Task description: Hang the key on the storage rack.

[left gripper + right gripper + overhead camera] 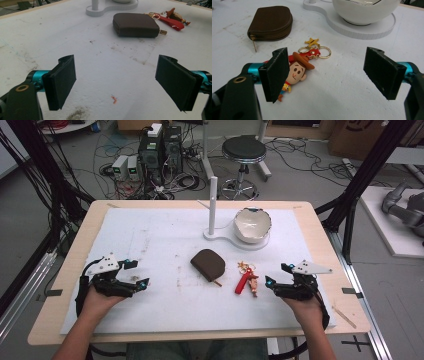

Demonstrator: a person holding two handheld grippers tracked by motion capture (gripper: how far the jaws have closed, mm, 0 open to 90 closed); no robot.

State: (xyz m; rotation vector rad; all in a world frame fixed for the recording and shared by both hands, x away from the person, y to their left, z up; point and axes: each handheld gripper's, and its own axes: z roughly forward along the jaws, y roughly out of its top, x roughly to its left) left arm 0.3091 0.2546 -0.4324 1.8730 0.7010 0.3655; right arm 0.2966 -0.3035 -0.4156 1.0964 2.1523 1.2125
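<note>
Two grippers resting on the white surface (pixel 150 230), nothing held by either. Right gripper (pixel 274 276) with fingers (pixel 275 75) spread wide and empty; left gripper (pixel 141 275) likewise, fingers (pixel 62 80) wide apart over bare foam.

Nearest thing to the right fingers: the keychain (pixel 246 279), a red strap with gold rings and a small cowboy figure (pixel 297 71). Lying just ahead of those fingers and off toward their left one, the figure's body partly hidden behind that left pad in the right gripper view. Long axis running away from the fingers, figure at the near end, star charm and rings (pixel 322 52) at the far end. Well apart from the left gripper, so probably a job for the right hand.

Beyond the keychain, farther left of the right fingers: a brown zip pouch (pixel 207 264), flat, zipper pull toward the keychain. Straight ahead and farther off: a white bowl (pixel 252 224) seated on a white stand base (pixel 367 31) with an upright post (pixel 213 205).

Likely next: shifting the right fingers leftward to straddle the strap across its narrow width before closing.
</note>
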